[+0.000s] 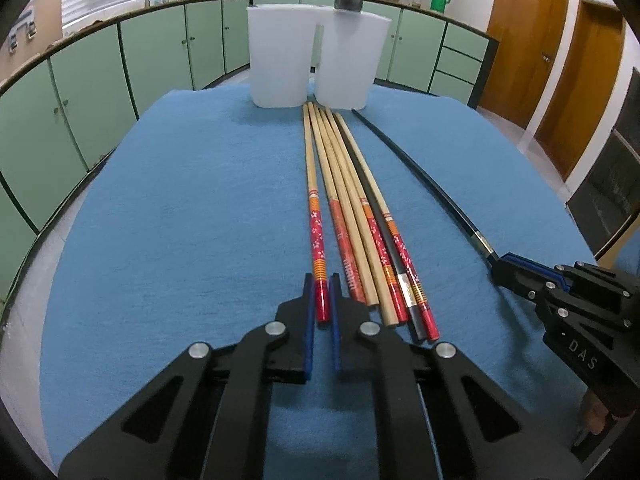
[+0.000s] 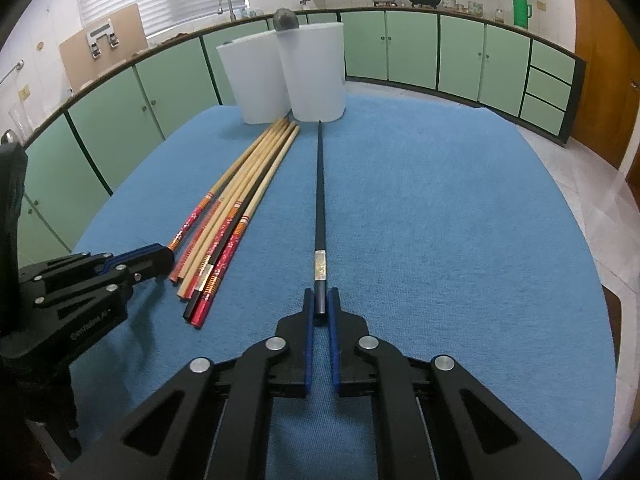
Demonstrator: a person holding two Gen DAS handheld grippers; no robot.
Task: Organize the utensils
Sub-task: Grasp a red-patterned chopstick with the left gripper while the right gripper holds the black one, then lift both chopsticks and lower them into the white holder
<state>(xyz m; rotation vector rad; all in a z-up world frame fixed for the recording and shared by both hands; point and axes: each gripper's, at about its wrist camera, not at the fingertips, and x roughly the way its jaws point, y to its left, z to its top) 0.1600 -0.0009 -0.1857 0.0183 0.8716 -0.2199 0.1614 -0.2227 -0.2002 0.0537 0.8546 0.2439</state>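
Several chopsticks [image 1: 352, 208] lie in a bunch on the blue cloth [image 1: 180, 220], tips toward two white holder cups [image 1: 316, 56]. My left gripper [image 1: 321, 284] is shut on the red end of the leftmost wooden chopstick [image 1: 316, 232]. A black chopstick [image 2: 320, 200] lies apart to the right of the bunch [image 2: 240, 200]. My right gripper [image 2: 319, 300] is shut on its near end. The right gripper also shows in the left wrist view [image 1: 498, 266], and the left gripper in the right wrist view [image 2: 166, 256]. Both chopsticks rest on the cloth.
The white cups [image 2: 288, 76] stand at the table's far edge, with a dark round object [image 2: 285, 21] on top. Green cabinets [image 1: 100, 80] ring the room. The blue cloth [image 2: 460, 220] stretches right of the black chopstick.
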